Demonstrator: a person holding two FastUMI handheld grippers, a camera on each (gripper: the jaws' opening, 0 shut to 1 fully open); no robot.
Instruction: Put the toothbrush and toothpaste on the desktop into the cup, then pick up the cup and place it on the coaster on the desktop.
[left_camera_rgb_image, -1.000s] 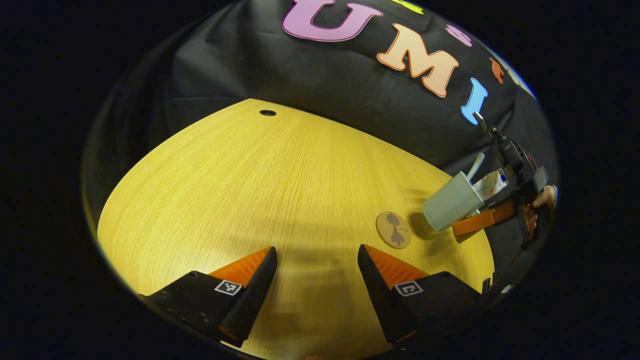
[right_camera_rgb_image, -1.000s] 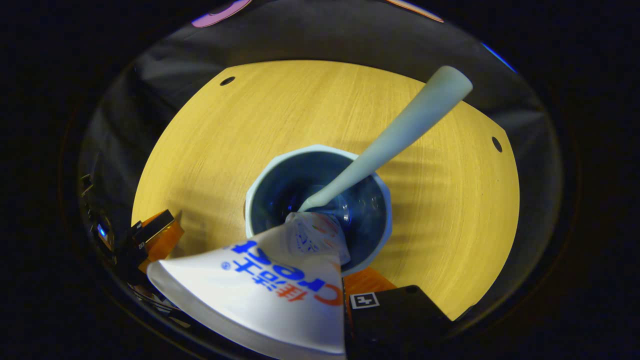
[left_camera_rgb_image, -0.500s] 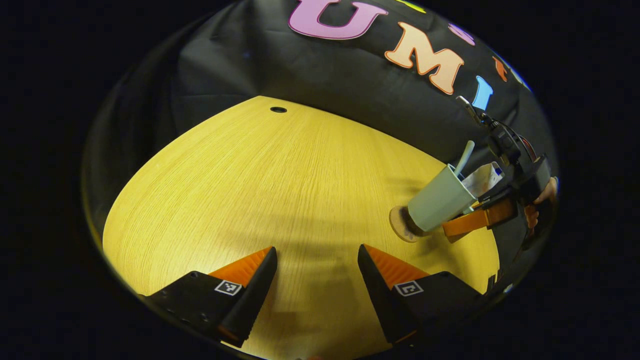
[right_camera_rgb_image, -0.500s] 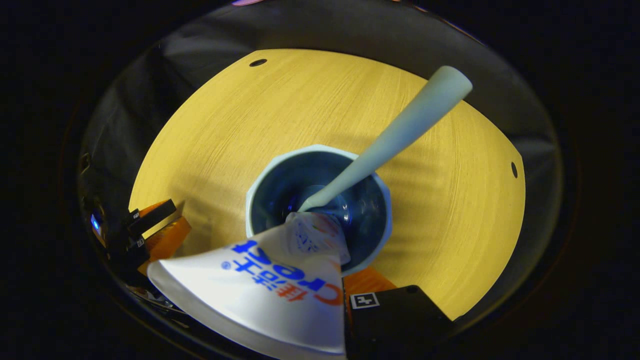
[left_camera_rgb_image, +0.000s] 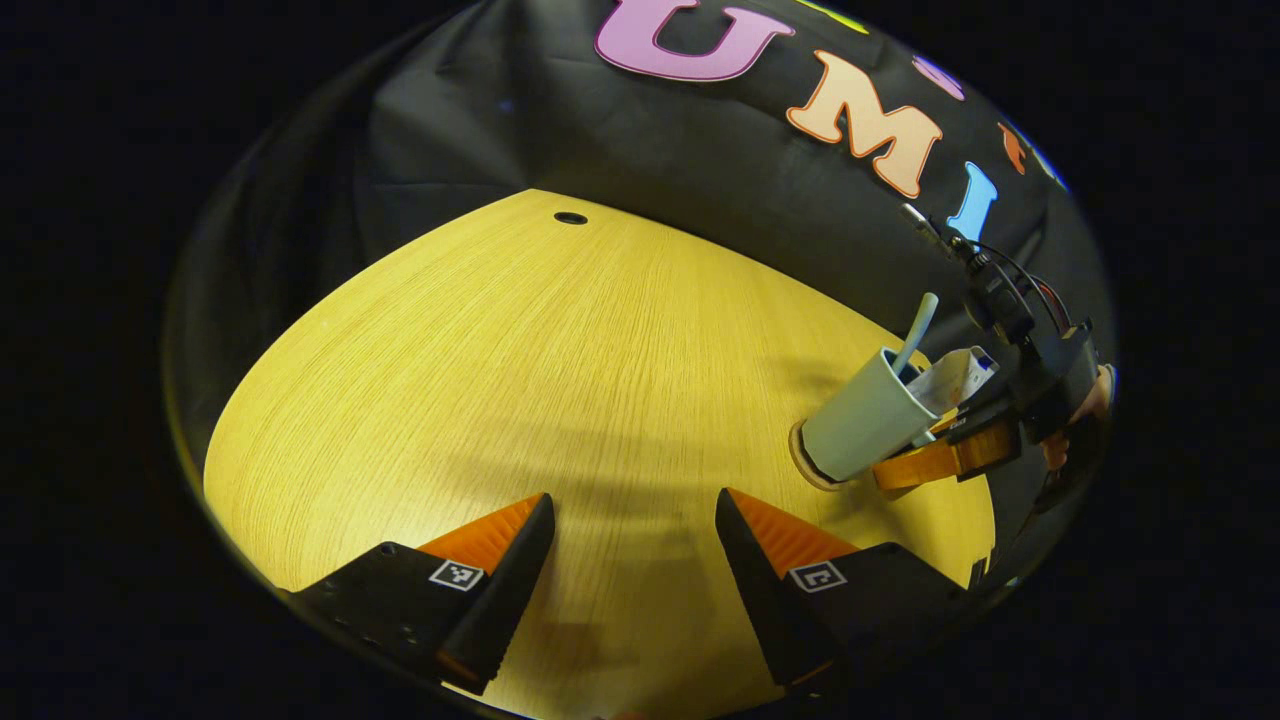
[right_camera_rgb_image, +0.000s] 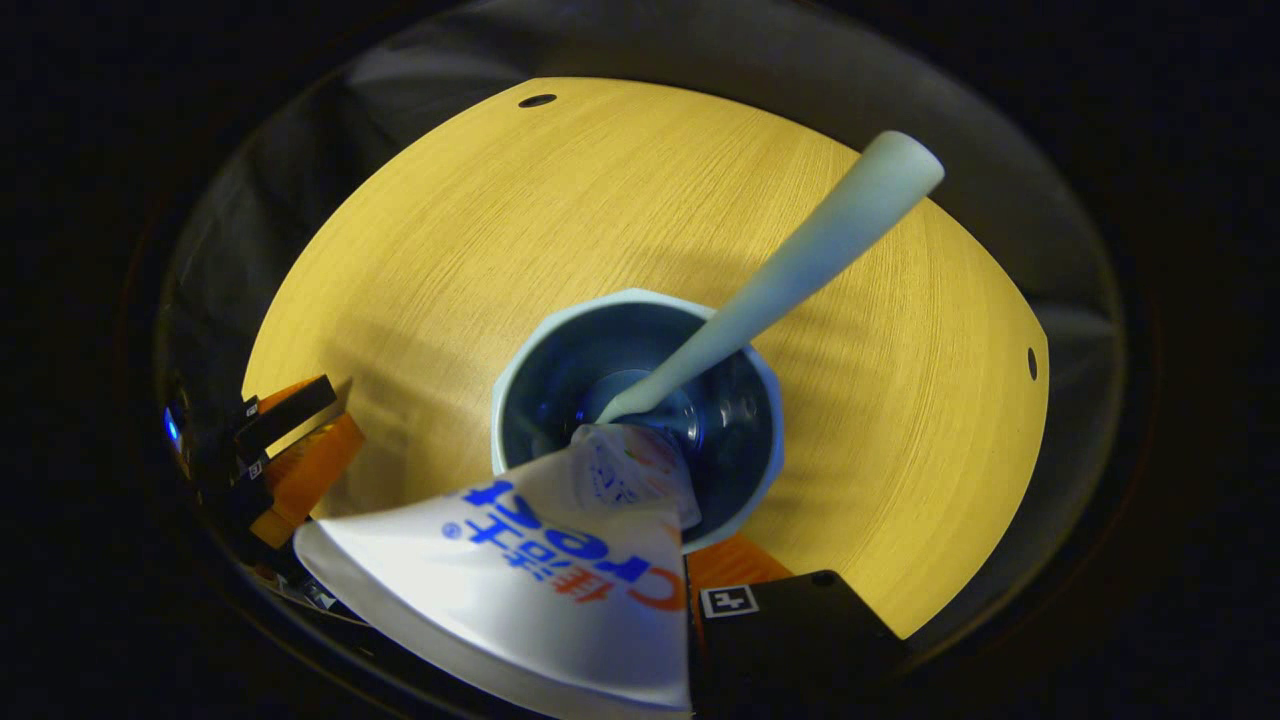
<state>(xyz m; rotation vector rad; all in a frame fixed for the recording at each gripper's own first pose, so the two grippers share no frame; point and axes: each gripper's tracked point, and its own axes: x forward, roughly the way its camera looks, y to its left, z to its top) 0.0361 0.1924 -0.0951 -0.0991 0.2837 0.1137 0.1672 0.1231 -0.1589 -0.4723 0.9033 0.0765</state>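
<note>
Cup (left_camera_rgb_image: 862, 428), pale green, sits at the right of the left gripper view, tilted with its rim leaning to the upper right and its base on or just over the round coaster (left_camera_rgb_image: 800, 462), of which a thin edge shows at its lower left; whether the base touches cannot be told. The right gripper (left_camera_rgb_image: 935, 452) holds the cup from the right side, with a hand (left_camera_rgb_image: 1085, 405) behind it at the frame's right edge. Toothbrush (right_camera_rgb_image: 770, 285) and toothpaste (right_camera_rgb_image: 540, 580) both stand inside the cup: in the right gripper view the brush handle slants to the upper right, and the tube fans out toward the lower left. The left gripper (left_camera_rgb_image: 635, 520) hovers at the bottom of its own view over the wooden desktop (left_camera_rgb_image: 520, 380), its fingers spread wide with nothing between them.
</note>
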